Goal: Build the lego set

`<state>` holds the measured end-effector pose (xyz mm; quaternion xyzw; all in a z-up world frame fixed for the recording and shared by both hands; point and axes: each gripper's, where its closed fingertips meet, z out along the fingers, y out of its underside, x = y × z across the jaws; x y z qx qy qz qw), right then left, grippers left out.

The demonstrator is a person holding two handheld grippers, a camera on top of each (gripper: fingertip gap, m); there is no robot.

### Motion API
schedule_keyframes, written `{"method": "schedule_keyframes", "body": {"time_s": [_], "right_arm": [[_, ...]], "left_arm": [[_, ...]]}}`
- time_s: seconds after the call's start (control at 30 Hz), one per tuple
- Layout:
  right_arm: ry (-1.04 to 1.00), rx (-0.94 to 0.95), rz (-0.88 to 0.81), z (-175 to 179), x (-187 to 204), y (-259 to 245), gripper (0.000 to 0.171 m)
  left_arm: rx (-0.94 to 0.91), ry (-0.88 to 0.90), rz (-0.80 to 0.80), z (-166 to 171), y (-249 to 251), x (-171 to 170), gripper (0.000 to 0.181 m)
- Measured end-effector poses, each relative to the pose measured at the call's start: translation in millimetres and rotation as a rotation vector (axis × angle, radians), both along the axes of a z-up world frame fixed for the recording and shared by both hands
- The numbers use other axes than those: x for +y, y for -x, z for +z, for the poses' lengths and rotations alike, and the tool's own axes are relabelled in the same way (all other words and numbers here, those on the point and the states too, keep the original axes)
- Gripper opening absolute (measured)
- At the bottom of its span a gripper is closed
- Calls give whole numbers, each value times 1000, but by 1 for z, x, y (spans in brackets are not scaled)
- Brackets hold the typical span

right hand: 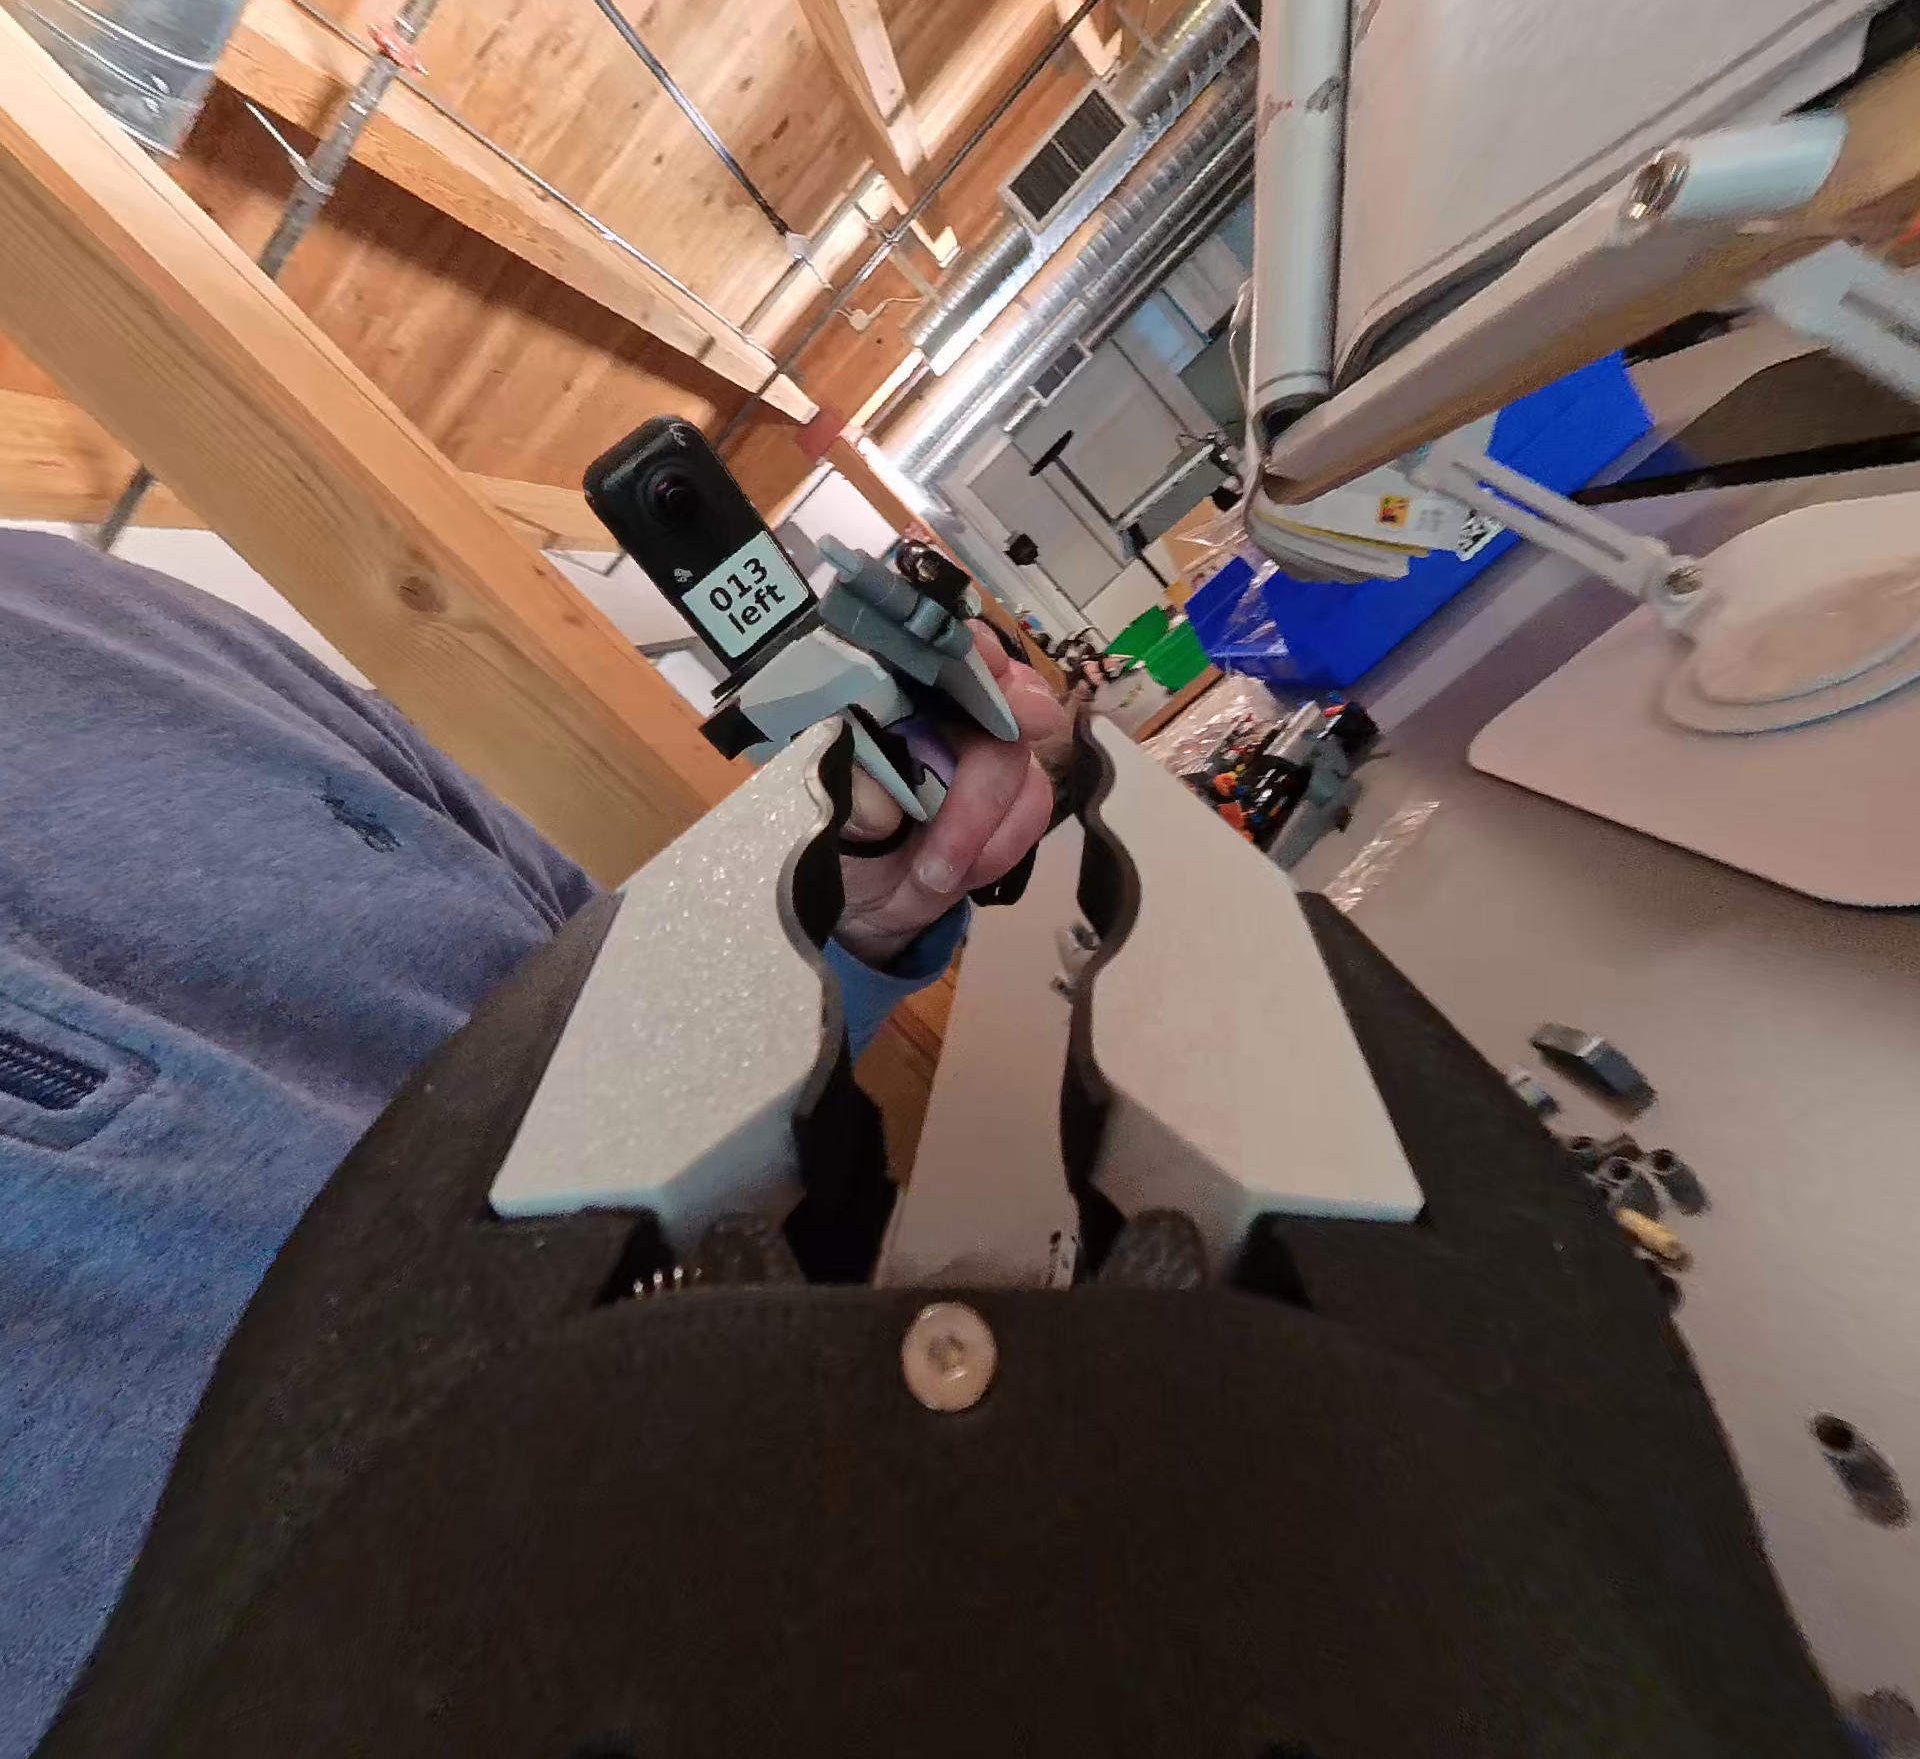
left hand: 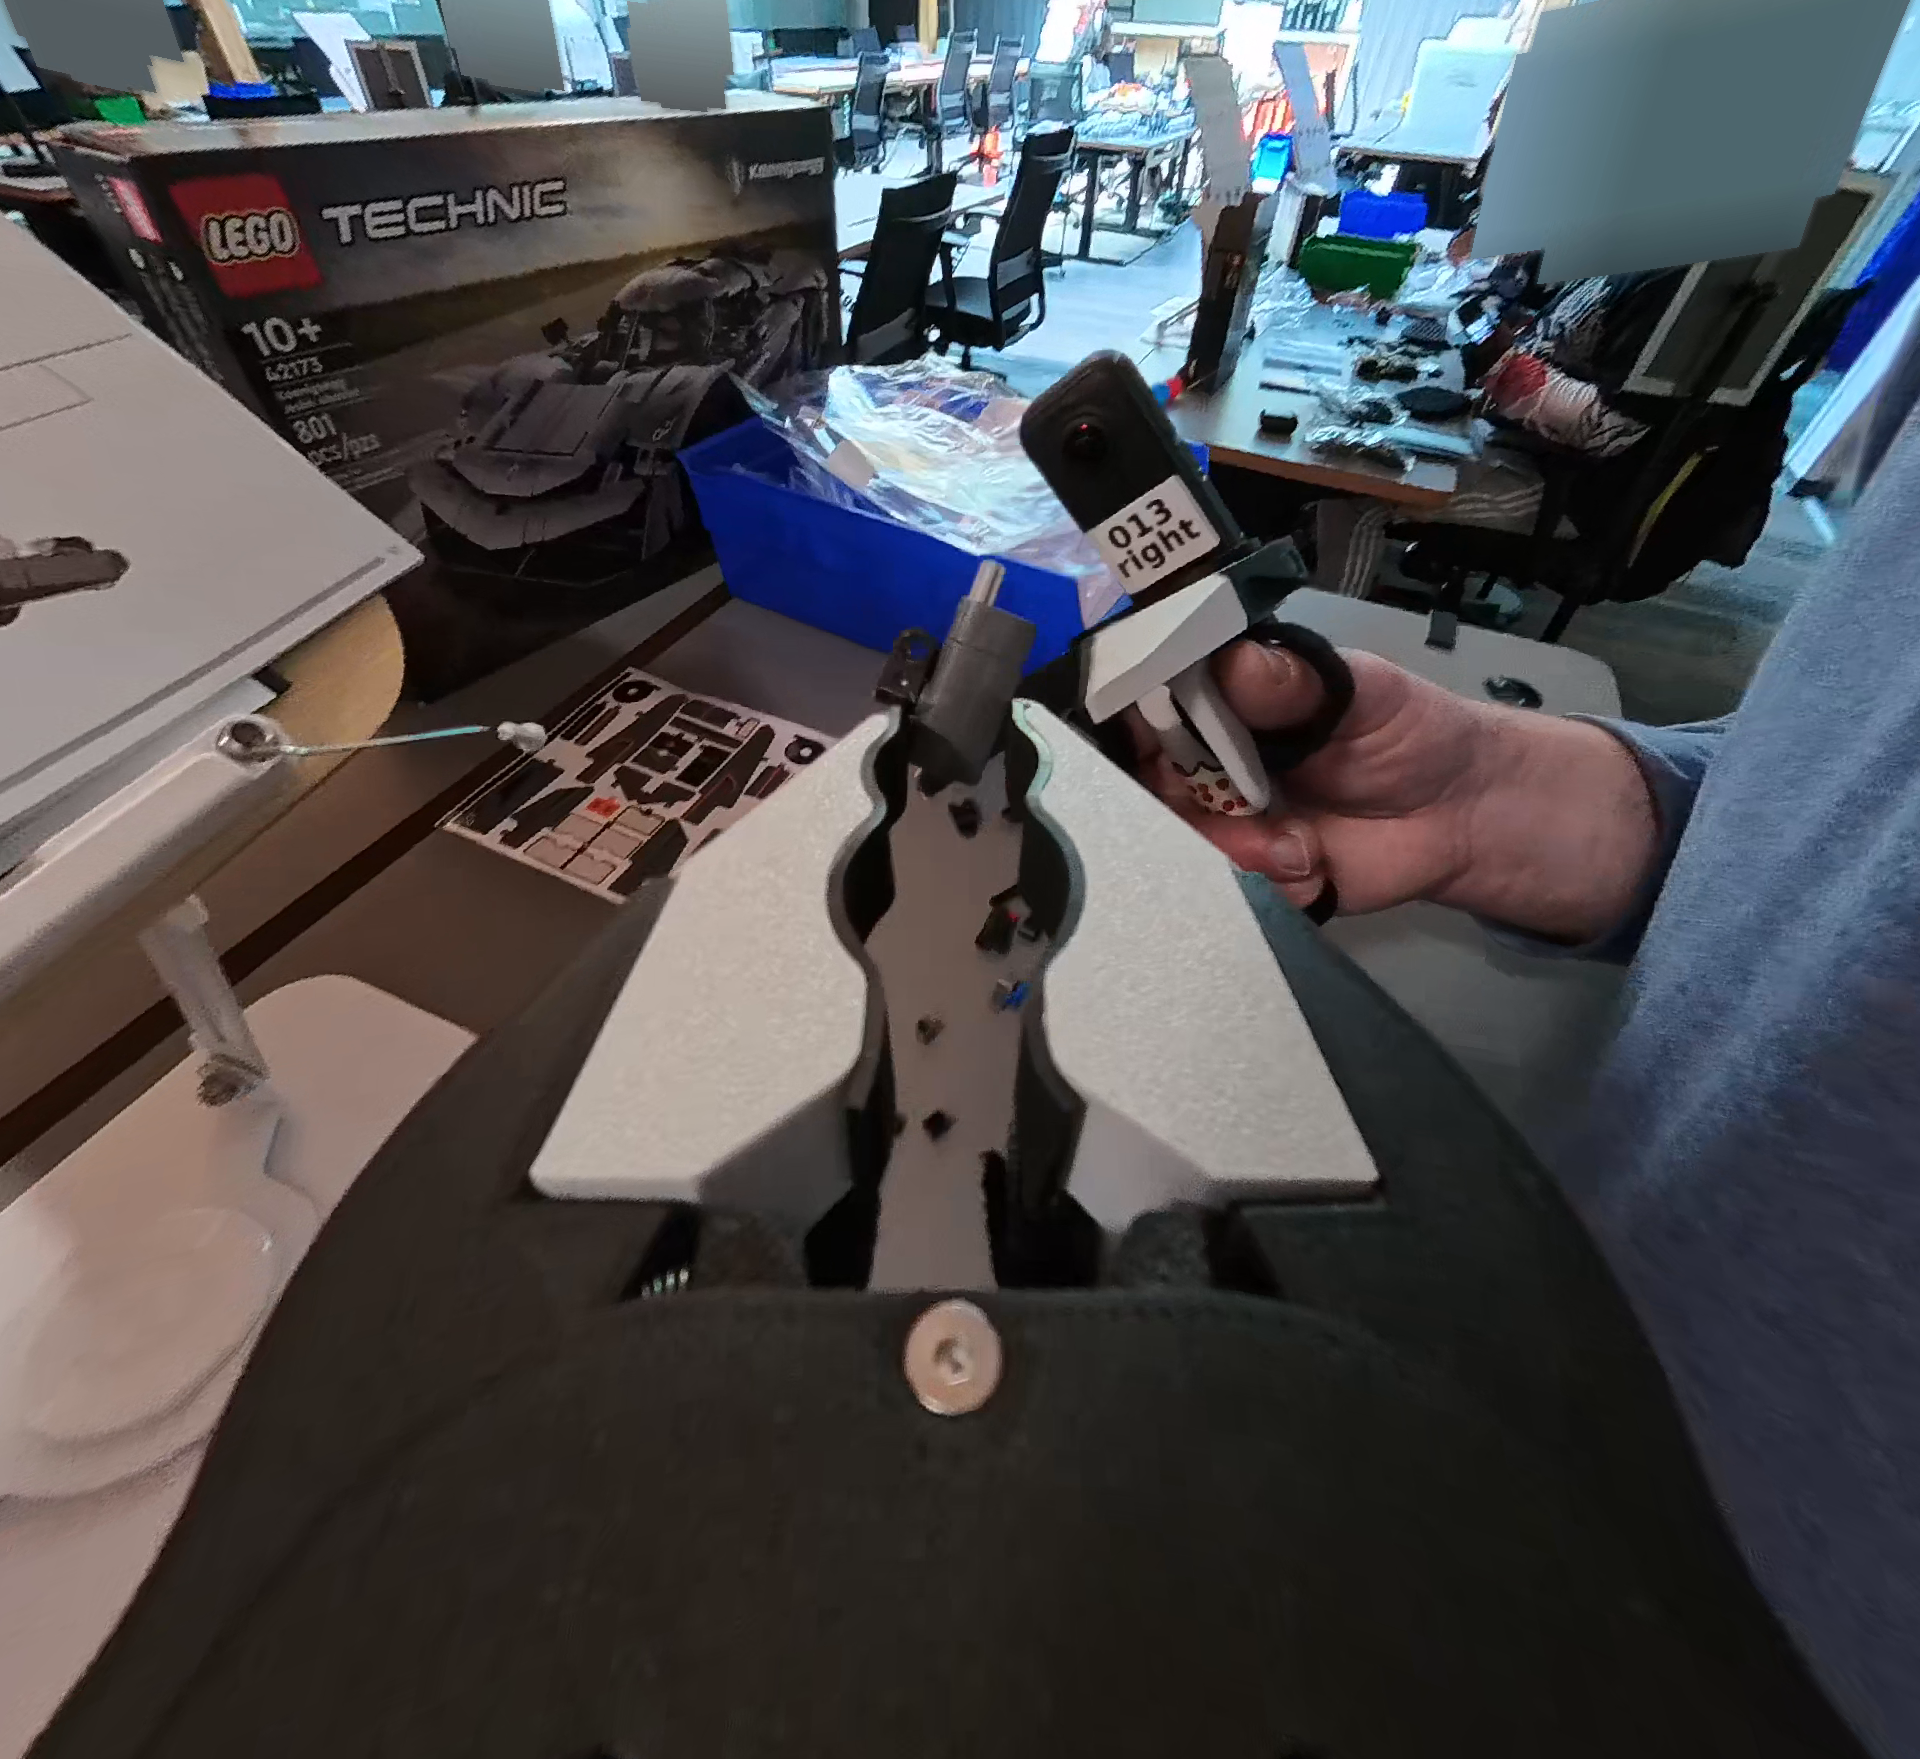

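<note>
Left wrist view: an instruction booklet (left hand: 156,504) at left, then the left tool (left hand: 951,753) clamped on a small grey Lego assembly (left hand: 961,670) (light, rigid; best gripped by its barrel). Further right, the right tool (right hand: 951,774) stands open, empty.

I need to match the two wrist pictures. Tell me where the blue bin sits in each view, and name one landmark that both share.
Left wrist view: the blue bin sits at centre, just above the claw tips, right of the set's box, clear bags in it.
Right wrist view: the blue bin lies right of centre, tilted, below the stand's edge.
Shared landmark: the white stand holding the booklet.
</note>
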<state>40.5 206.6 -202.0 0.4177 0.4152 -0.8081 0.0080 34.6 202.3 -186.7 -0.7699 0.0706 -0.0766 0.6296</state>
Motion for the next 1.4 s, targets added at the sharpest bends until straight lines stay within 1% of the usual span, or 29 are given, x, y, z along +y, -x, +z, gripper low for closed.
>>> {"method": "schedule_keyframes", "body": {"time_s": [0.27,0.43,0.6,0.9,1.0,1.13,1.4], "right_arm": [[-110,-6,-171,19,30,-30,40],[-136,-10,-273,28,38,-53,41],[-166,-24,-350,36,32,-69,41],[-176,-58,-455,44,3,-93,43],[-184,-59,-513,48,2,-104,43],[-182,-80,-569,44,3,-118,43],[-177,-97,-600,39,4,-131,43]], "left_arm": [[-22,-81,-132,14,-22,33,16],[-13,-99,-217,20,-43,42,17],[-16,-114,-298,24,-58,38,17],[-39,-147,-435,34,-78,22,17],[-42,-149,-469,35,-85,18,17],[-47,-152,-505,35,-92,16,17],[-59,-150,-532,32,-105,18,17]]}}
